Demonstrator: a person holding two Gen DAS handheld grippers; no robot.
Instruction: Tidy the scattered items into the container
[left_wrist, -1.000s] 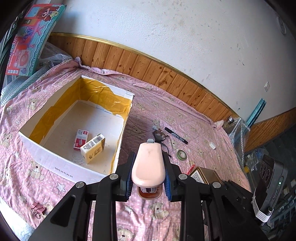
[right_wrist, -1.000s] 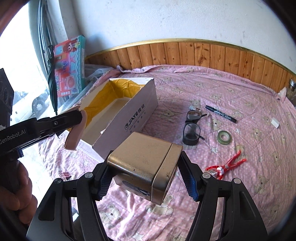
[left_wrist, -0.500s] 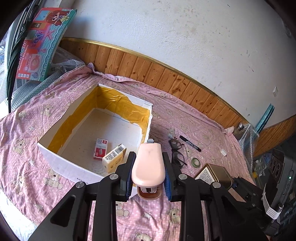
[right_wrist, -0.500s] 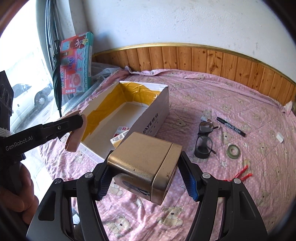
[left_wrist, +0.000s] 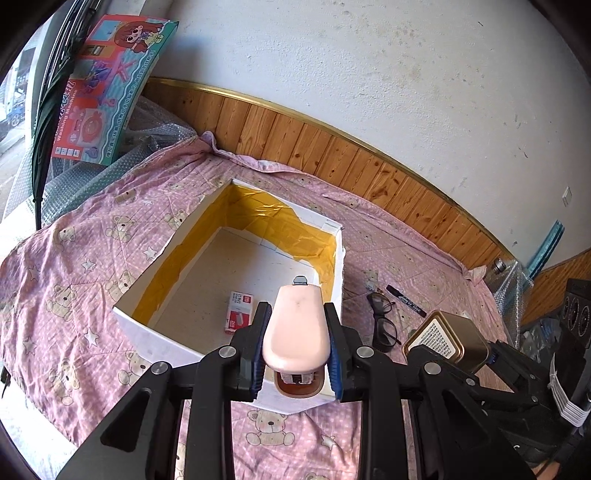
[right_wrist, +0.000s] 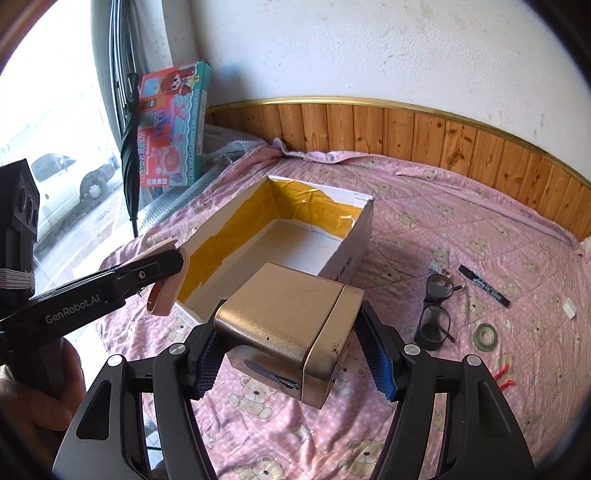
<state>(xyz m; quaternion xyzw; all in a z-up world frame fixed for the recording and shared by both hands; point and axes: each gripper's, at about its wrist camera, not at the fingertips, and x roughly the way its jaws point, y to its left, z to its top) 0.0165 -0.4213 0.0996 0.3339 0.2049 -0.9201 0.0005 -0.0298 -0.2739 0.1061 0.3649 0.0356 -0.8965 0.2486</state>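
My left gripper (left_wrist: 296, 350) is shut on a pale pink stapler (left_wrist: 297, 328), held in the air over the near right corner of the white cardboard box (left_wrist: 155, 339) with yellow tape inside. A red-and-white small box (left_wrist: 239, 312) lies on its floor. My right gripper (right_wrist: 295, 350) is shut on a gold metal tin (right_wrist: 288, 321), held above the pink bedcover just in front of the box (right_wrist: 351, 254). The left gripper (right_wrist: 166, 280) with the stapler (right_wrist: 164, 291) shows at the box's near left edge. Black glasses (right_wrist: 436, 314), a black marker (right_wrist: 484, 280) and a green tape roll (right_wrist: 485, 334) lie to the right.
A pink bear-print cover (right_wrist: 480, 221) spreads over the surface, bounded by a wood-panelled wall (right_wrist: 406, 129). A toy washing-machine carton (left_wrist: 107, 92) and a folded umbrella (right_wrist: 129, 166) lean at the left. A red clip (right_wrist: 504, 374) and a small white piece (right_wrist: 569, 308) lie far right. A hand (right_wrist: 33, 402) holds the left gripper.
Both grippers have moved left and up toward the box with their loads. The stapler now hangs over the box's near right corner and hides the yellow carton seen inside earlier.
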